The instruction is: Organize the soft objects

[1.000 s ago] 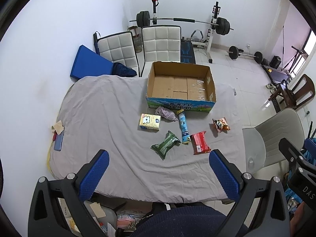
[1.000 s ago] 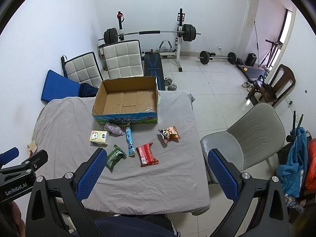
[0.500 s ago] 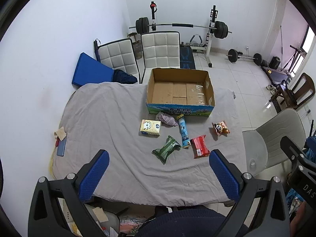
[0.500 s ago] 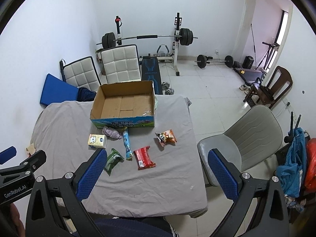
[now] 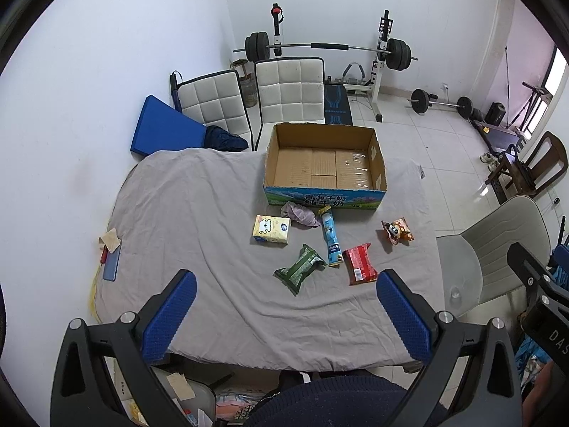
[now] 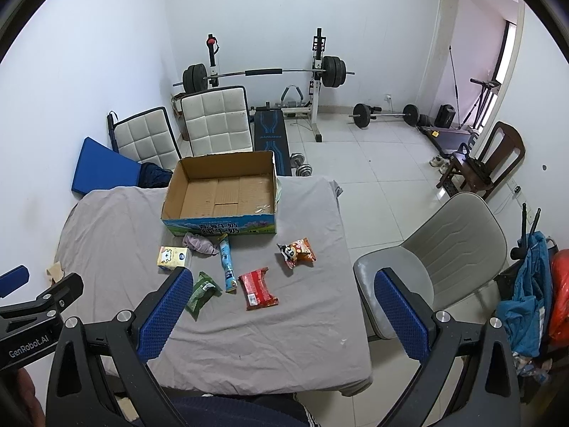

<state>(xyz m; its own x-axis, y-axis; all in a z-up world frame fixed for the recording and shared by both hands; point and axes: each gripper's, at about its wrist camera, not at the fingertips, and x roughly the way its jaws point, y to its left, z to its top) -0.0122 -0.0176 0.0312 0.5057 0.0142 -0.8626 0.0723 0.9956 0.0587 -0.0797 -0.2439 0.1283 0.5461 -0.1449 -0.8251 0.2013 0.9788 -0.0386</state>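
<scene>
In the right wrist view the near end of the green packet (image 6: 201, 294) is hidden behind a blue finger pad (image 6: 161, 315) of the right gripper (image 6: 282, 311), and the near left corner of the tissue pack (image 6: 173, 258) sits just behind that pad's tip. The left gripper (image 6: 26, 315) is cut off by that picture's left edge, so how its jaws stand cannot be told there. The print on the cardboard box (image 5: 325, 203), the blue tube (image 5: 330, 236) and the red packet (image 5: 359, 264) is too small to read, and the table's near edge (image 5: 284, 364) is partly covered by the person's dark clothing (image 5: 330, 404).
</scene>
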